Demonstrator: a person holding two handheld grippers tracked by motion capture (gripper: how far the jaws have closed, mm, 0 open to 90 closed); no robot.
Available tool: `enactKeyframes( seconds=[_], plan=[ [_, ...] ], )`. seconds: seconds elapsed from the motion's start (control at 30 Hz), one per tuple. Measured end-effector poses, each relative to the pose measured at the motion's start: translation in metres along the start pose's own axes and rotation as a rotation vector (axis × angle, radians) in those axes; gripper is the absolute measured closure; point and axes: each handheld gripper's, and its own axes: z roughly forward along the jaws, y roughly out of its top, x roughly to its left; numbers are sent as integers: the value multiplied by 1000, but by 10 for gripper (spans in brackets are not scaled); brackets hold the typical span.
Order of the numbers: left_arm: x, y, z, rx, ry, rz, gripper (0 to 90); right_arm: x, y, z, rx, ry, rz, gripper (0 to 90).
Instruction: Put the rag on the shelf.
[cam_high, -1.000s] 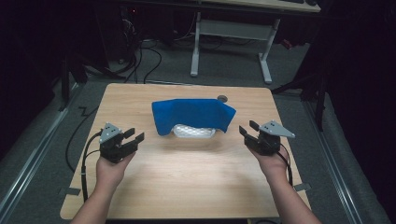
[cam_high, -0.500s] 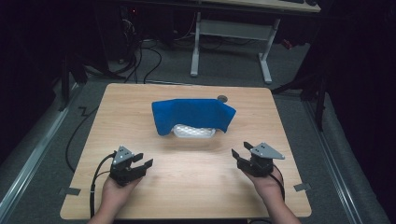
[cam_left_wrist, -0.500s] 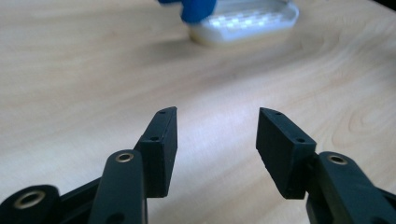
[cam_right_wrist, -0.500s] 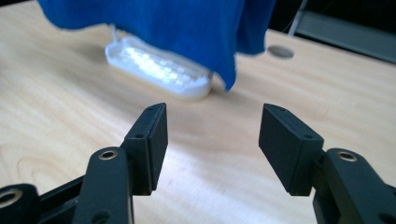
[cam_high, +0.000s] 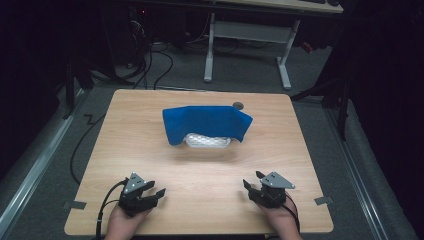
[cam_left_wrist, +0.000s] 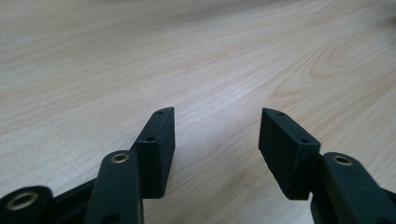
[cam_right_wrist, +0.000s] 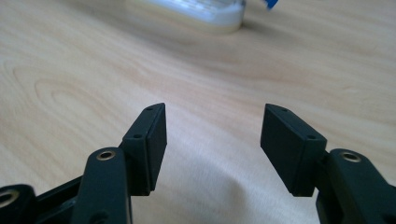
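1. The blue cloth (cam_high: 207, 123) lies draped over a white ridged container (cam_high: 208, 141) at the middle of the wooden table (cam_high: 150, 115), toward its far half. It looks soft and limp, so expect it to sag and trail rather than lift as one piece.
2. Take it at a free hanging corner or along the front edge, where you can pinch one layer without touching what is under it.
3. The container, seen at the top of the right gripper view (cam_right_wrist: 196, 11), looks like light thin plastic. It may slide or tip if the cloth drags, so lift the cloth upward first.
4. Your left gripper (cam_high: 151, 194) sits low at the near left edge, jaws spread wide and empty over bare wood.
5. Your right gripper (cam_high: 252, 182) sits at the near right, jaws also wide apart, holding nothing, well apart from the cloth.
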Motion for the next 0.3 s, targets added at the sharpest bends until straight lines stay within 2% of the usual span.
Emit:
enactKeyframes(
  seconds=[0.1, 0.3],
  plan=[
    [-1, 3, -1, -12, 3, 7, 465, -1, -1, 1, 4, -5, -10, 411],
    [-3, 2, 3, 10, 4, 19, 464, -4, -1, 3, 4, -3, 3, 411]
  ],
)
